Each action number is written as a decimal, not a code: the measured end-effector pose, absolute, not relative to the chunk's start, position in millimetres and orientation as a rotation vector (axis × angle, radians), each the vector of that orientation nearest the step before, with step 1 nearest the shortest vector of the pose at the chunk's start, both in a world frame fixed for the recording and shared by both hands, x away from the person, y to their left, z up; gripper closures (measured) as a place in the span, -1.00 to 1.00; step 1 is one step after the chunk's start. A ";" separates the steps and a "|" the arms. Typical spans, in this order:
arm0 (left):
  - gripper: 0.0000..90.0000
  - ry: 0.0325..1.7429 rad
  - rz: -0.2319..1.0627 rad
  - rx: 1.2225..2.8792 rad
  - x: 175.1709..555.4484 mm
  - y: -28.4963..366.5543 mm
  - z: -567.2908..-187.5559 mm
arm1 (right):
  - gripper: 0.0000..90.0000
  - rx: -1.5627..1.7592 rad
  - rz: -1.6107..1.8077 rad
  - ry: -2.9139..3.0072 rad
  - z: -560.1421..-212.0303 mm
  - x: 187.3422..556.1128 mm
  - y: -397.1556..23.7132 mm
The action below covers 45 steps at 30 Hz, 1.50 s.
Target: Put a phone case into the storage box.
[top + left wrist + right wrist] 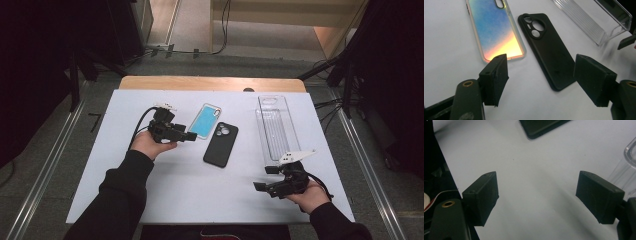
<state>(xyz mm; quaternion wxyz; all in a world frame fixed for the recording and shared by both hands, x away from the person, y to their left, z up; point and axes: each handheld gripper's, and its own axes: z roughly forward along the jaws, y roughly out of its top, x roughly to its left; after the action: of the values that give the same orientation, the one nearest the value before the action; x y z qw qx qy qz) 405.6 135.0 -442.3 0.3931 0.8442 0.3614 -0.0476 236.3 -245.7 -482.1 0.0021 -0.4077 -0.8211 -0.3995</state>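
While the white worktop (165,200) lies bare in front of me, the clear tray (274,127) waits far right. The black phone case (221,144) lies flat beside the iridescent case (205,120). My left gripper (541,75), jaws apart and empty, should straddle the black case's near end squarely. The right gripper (539,197) idles with its jaws apart.

I see a clear plastic tray (276,125) at the far right of the white tabletop (175,190).
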 end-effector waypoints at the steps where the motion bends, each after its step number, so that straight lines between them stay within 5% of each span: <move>1: -0.37 0.919 -0.123 2.146 409.6 133.3 -443.2 | -0.63 -1.281 -1.256 -2.573 -481.9 236.4 -246.0; 7: -0.32 0.930 -0.105 2.172 426.1 124.7 -450.7 | -0.64 -1.281 -1.256 -2.574 -481.9 236.2 -245.9; 11: -0.04 0.941 -0.084 2.171 433.4 120.4 -456.0 | -0.64 -1.280 -1.257 -2.575 -481.8 236.2 -246.0; 12: 0.46 0.941 -0.051 2.185 434.0 119.8 -457.5 | -0.64 -1.280 -1.257 -2.574 -481.9 236.3 -245.9; 15: 0.98 0.975 0.046 2.215 437.4 117.5 -466.3 | -0.63 -1.273 -1.256 -2.579 -481.6 236.0 -245.9; 45: 1.00 1.009 0.060 2.296 439.9 113.0 -490.7 | -0.64 -1.278 -1.257 -2.577 -481.6 235.6 -246.3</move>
<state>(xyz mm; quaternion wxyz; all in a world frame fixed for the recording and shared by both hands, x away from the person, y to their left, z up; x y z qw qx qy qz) 439.9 113.0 -490.7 0.3112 0.8697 0.3823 0.0228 235.6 -246.3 -481.6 0.0014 -0.4071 -0.8209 -0.4005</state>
